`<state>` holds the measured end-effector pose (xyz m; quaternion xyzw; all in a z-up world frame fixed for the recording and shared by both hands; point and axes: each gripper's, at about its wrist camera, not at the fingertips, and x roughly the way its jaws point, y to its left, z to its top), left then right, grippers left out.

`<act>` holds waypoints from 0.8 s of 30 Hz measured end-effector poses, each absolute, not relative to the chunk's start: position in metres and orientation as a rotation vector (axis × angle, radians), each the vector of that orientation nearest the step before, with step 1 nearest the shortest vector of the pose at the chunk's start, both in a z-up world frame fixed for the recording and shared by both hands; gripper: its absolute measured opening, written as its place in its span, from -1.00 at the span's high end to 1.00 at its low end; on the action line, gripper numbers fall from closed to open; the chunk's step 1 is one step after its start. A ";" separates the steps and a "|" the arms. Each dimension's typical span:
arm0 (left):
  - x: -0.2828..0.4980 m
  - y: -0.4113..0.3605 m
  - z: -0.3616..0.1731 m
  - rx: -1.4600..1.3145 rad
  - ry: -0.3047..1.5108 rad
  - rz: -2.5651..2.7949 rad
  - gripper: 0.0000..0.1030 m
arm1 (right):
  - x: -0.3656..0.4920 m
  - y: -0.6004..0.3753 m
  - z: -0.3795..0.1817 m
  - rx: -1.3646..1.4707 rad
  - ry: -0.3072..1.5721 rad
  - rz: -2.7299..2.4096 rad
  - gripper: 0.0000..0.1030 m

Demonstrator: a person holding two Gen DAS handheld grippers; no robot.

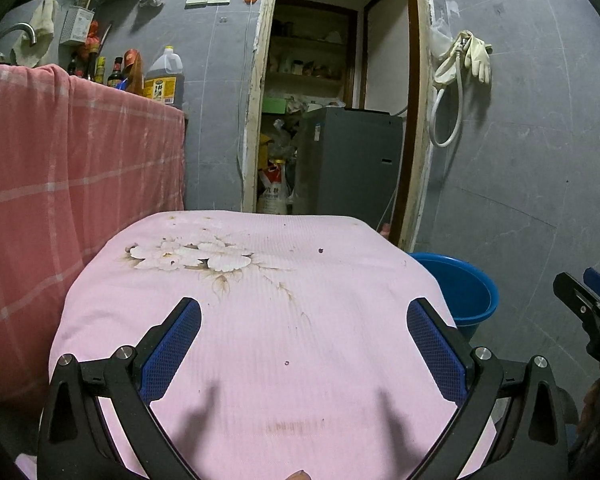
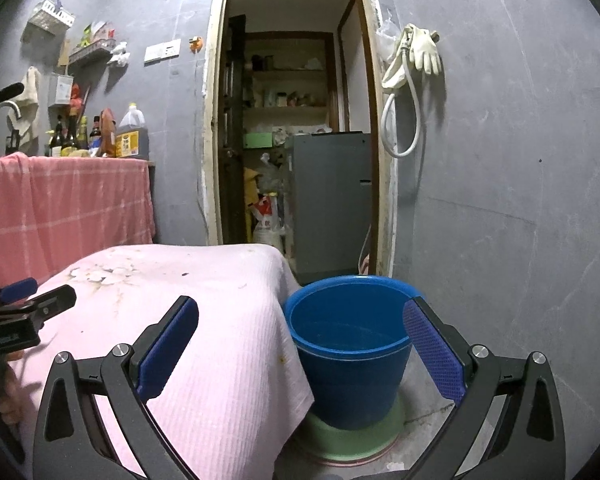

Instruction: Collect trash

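Note:
A table under a pink flowered cloth (image 1: 268,320) fills the lower half of the left wrist view; only stains and small specks show on it. My left gripper (image 1: 304,312) hovers open above the cloth with nothing between its fingers. A blue bucket (image 2: 348,344) stands on the floor to the right of the table, on a green base (image 2: 352,440). My right gripper (image 2: 300,312) is open and held in front of the bucket and the table's right corner (image 2: 220,320). Each gripper shows at the edge of the other's view: the right gripper (image 1: 588,308), the left gripper (image 2: 24,304).
A counter draped in a red checked cloth (image 1: 60,168) stands at the left, with bottles and an oil jug (image 1: 165,76) on top. A doorway (image 1: 332,92) behind the table opens onto a grey appliance (image 1: 348,160) and bags. Gloves and a hose (image 1: 464,64) hang on the grey wall.

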<state>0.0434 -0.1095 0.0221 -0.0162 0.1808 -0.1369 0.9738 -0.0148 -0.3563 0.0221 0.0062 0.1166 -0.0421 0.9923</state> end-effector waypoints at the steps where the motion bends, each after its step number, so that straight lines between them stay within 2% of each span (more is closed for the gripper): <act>1: 0.043 -0.109 0.022 -0.032 0.364 -0.276 -0.96 | -0.014 -0.358 0.022 0.015 0.235 -0.085 -1.00; 24: 0.044 -0.107 0.021 -0.039 0.368 -0.272 -0.96 | -0.015 -0.359 0.021 0.017 0.238 -0.088 -1.00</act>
